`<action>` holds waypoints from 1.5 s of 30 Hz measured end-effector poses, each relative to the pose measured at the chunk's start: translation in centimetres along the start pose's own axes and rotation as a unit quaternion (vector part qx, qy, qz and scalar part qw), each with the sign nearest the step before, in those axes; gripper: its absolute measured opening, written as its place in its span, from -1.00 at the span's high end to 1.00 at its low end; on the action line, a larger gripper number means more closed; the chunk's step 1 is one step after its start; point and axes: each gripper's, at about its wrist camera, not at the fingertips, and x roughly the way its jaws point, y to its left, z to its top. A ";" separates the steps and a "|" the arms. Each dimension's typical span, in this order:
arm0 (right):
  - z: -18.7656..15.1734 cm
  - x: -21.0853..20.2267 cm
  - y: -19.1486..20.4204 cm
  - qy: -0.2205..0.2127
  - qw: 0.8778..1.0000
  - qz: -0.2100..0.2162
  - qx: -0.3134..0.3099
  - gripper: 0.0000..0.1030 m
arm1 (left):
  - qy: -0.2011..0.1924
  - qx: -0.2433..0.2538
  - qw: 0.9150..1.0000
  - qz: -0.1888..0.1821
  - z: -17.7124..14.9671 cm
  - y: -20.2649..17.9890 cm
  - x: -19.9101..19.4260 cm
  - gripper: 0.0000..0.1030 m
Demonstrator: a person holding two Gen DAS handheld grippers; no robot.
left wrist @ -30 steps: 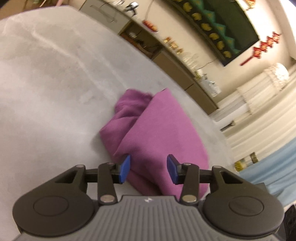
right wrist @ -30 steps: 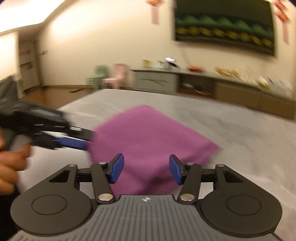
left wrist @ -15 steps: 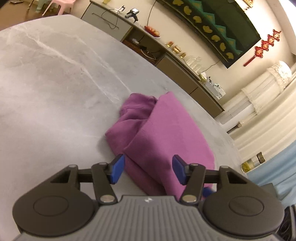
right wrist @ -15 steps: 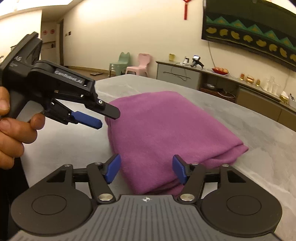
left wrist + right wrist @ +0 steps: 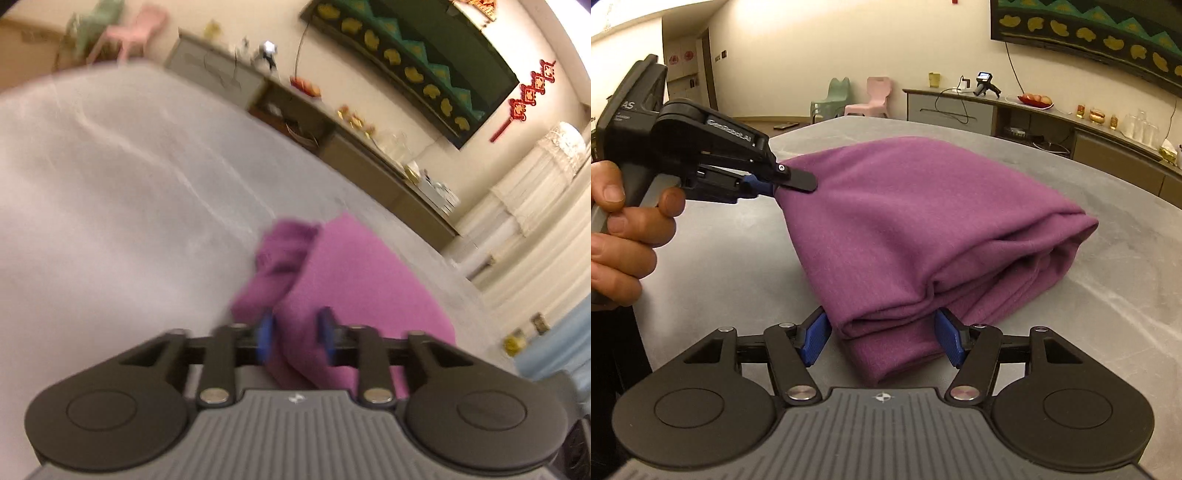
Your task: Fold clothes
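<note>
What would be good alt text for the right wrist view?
A folded purple garment lies on a grey table, its near corner between the open right tongs. The hand-held left tongs pinch its left edge.

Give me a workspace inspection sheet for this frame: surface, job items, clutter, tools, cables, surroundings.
Surface: grey marbled table, no spills visible.
Job's things: one purple garment, folded into a thick bundle, lying on the table.
Clutter: nothing seen on the table besides the garment.
Tools: left tool pinches a fold at the garment's edge, with a person's hand on its grip; right tool is open, fingers either side of the near folded corner.
Cables: a cord hangs down the front of the sideboard; none on the table.
Surroundings: green chair, pink chair, fruit plate, glassware, a dark wall panel.
</note>
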 end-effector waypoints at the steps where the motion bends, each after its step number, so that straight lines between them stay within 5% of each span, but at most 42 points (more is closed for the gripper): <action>1: -0.1 -0.1 -0.1 0.002 1.000 0.002 0.002 -0.25 | -0.007 -0.005 1.000 0.011 0.2 0.1 -0.1 0.12; 3: -0.3 -0.2 -0.3 0.006 1.000 0.005 0.006 -0.25 | -0.021 -0.016 0.999 0.032 0.5 0.4 -0.3 0.14; 5: -0.4 -0.1 -0.2 0.013 1.000 -0.006 -0.012 -0.22 | 0.016 -0.028 0.999 0.029 0.4 0.3 1.7 0.19; 9: 0.2 0.3 -3.1 0.033 0.994 -0.100 -0.020 -0.25 | 0.095 0.022 0.995 -0.014 -1.7 -3.1 4.1 0.35; 12: -0.3 -0.5 -8.2 0.063 0.979 -0.190 0.033 -0.23 | 0.103 0.078 0.991 -0.014 -2.9 -5.0 3.3 0.50; 15: -0.5 -4.4 -11.1 0.033 0.975 -0.189 0.108 -0.23 | 0.031 0.072 0.997 0.008 -1.9 -4.8 0.5 0.55; 17: 0.9 -5.9 -10.5 -0.016 0.979 -0.169 0.116 -0.23 | -0.015 0.100 0.995 -0.015 -0.8 -6.6 -0.9 0.49; 21: 5.2 -4.8 -8.6 -0.083 0.986 -0.112 0.090 -0.22 | 0.016 0.194 0.980 -0.047 -1.2 -10.9 1.8 0.46; 24: 6.8 0.1 -9.2 -0.054 0.992 -0.068 0.086 -0.01 | 0.085 0.207 0.974 -0.016 -3.1 -10.6 5.6 0.50; 26: 5.6 3.1 -11.3 0.013 0.991 -0.070 0.116 0.13 | 0.082 0.203 0.976 -0.016 -3.6 -10.0 5.4 0.51; 29: 3.5 2.1 -15.2 0.012 0.977 -0.027 0.210 0.11 | 0.079 0.203 0.976 -0.017 -3.6 -9.5 4.7 0.51; 33: 4.4 -0.8 -17.0 -0.021 0.968 -0.049 0.245 0.09 | 0.074 0.211 0.974 -0.030 -3.2 -9.7 4.5 0.45; 38: 6.0 1.0 -16.1 -0.033 0.981 -0.016 0.191 0.09 | 0.080 0.230 0.970 -0.012 -3.0 -10.2 4.9 0.43; 39: 5.8 1.5 -16.2 -0.018 0.982 -0.021 0.187 0.06 | 0.079 0.228 0.970 -0.013 -2.6 -10.3 4.5 0.44; 41: 5.3 2.3 -16.5 0.013 0.983 -0.035 0.180 -0.33 | 0.046 0.227 0.973 -0.025 -0.6 -10.3 2.4 0.40; 45: 7.3 1.2 -15.7 0.007 0.986 -0.096 0.139 -0.20 | 0.017 0.240 0.970 -0.016 4.7 -11.1 4.0 0.37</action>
